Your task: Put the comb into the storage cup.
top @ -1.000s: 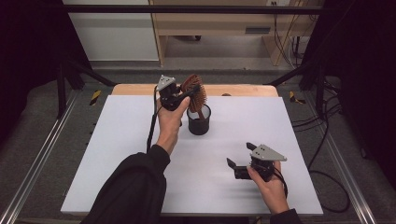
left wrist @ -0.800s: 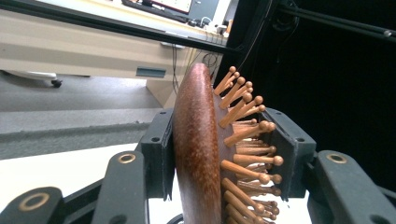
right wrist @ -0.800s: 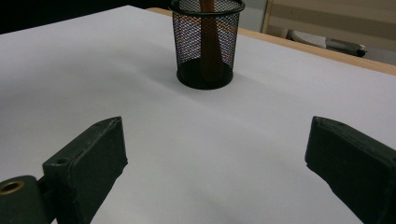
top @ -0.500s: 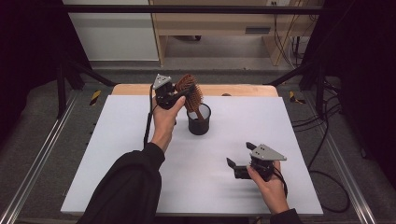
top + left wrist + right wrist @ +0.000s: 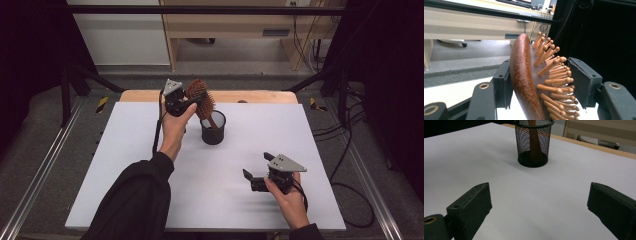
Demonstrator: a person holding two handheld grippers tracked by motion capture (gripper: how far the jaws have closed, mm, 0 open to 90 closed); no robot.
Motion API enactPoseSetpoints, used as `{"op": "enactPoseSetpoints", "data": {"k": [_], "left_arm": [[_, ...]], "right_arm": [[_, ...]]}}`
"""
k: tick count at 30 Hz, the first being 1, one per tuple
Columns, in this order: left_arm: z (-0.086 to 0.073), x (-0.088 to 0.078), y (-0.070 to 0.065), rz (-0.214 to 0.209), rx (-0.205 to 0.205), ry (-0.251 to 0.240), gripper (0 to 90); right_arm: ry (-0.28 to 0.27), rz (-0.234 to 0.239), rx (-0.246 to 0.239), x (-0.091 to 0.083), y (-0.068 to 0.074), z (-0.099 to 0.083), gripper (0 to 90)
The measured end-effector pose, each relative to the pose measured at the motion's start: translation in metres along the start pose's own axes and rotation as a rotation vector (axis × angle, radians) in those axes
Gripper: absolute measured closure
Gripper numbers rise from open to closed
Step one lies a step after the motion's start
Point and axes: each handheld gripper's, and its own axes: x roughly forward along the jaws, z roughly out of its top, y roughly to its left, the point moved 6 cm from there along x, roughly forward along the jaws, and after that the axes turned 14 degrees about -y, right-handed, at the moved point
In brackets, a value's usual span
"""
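- Nearest the person's edge of the white tabletop, toward its right corner, the right gripper rests low over the surface. Its jaws stand wide apart with nothing between them, and in the right gripper view they face the cup from well away.
- Toward the middle of the tabletop, closer to the far edge, stands the black mesh cup. The handle of the wooden hairbrush is down inside it; the right gripper view shows the handle through the mesh, leaning against the wall.
- Just above and left of the cup, the left gripper is at the brush head. Its jaws have just been opening. In the left gripper view the head sits between them: the smooth back lies at or almost at the left pad, and the right pad stands clear of the bristle tips, so the grip looks released.
- The step in hand looks like letting the brush go into the cup. To do it well, widen the jaws until both pads are free of the head, bristles included, before the hand moves.
- Then draw the gripper straight back the way it points, not sideways; a snagged bristle could tip the light cup.
- The brush leans, top-heavy, so watch that the cup stays put; the right gripper is free to steady it.
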Motion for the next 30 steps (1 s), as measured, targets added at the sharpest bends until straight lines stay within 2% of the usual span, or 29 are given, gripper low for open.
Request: {"op": "enactPoseSetpoints", "data": {"k": [5, 9, 19, 22, 30], "left_arm": [[0.000, 0.000, 0.001, 0.000, 0.005, 0.001, 40.4], [0.000, 0.000, 0.004, 0.021, 0.009, -0.002, 39.1], [-0.001, -0.001, 0.009, 0.026, 0.009, 0.004, 38.3], [-0.002, 0.000, 0.010, 0.028, -0.009, 0.006, 38.3], [-0.002, -0.002, 0.013, 0.035, -0.011, 0.009, 37.4]], "right_arm": [[0.001, 0.001, -0.001, 0.000, 0.000, 0.000, 5.5], [-0.002, 0.000, 0.002, 0.000, 0.000, 0.000, 5.7], [0.001, 0.001, 0.001, 0.000, 0.000, 0.000, 5.6], [0.001, 0.002, 0.001, 0.000, 0.000, 0.000, 5.6], [0.002, 0.002, 0.001, 0.000, 0.000, 0.000, 5.5]]}}
